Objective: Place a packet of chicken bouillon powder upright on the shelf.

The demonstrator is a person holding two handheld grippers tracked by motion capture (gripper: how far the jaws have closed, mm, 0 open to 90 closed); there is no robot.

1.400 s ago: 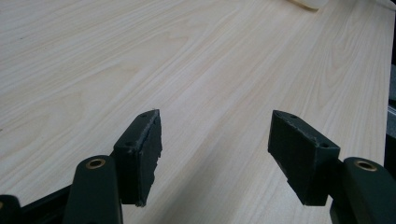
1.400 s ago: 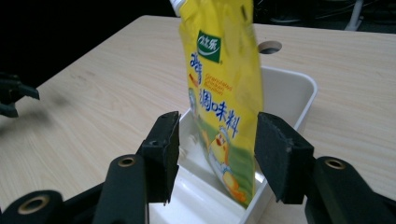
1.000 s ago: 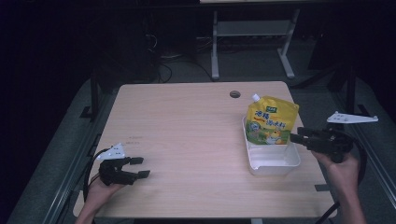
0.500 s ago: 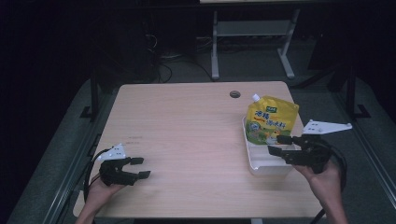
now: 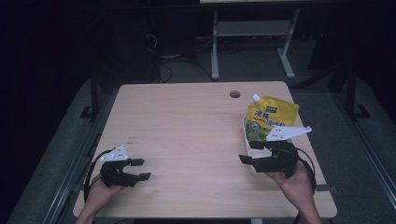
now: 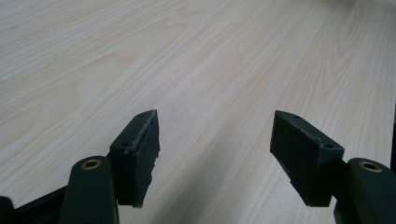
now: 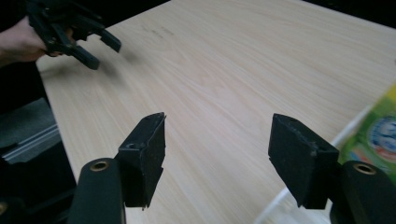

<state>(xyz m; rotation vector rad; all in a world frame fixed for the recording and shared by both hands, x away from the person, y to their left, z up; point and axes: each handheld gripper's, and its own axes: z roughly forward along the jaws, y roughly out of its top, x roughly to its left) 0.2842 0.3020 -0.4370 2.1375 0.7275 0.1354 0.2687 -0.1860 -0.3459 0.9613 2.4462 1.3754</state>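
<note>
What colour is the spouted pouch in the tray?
The pouch is mainly yellow with green and white printing, clearest in the high view.

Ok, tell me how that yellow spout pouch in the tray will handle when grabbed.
The yellow pouch looks soft-sided, so it will probably flex and sag under a pinch. It leans in the white tray, so a push likely topples it. Its glossy film may slip.

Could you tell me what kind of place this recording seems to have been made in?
Probably a lab or workshop set up for recording, not a home: a bare wooden table with a cable hole, a metal stand and loose cables on a dark floor behind it, and little else besides a yellow pouch in a white tray.
</note>
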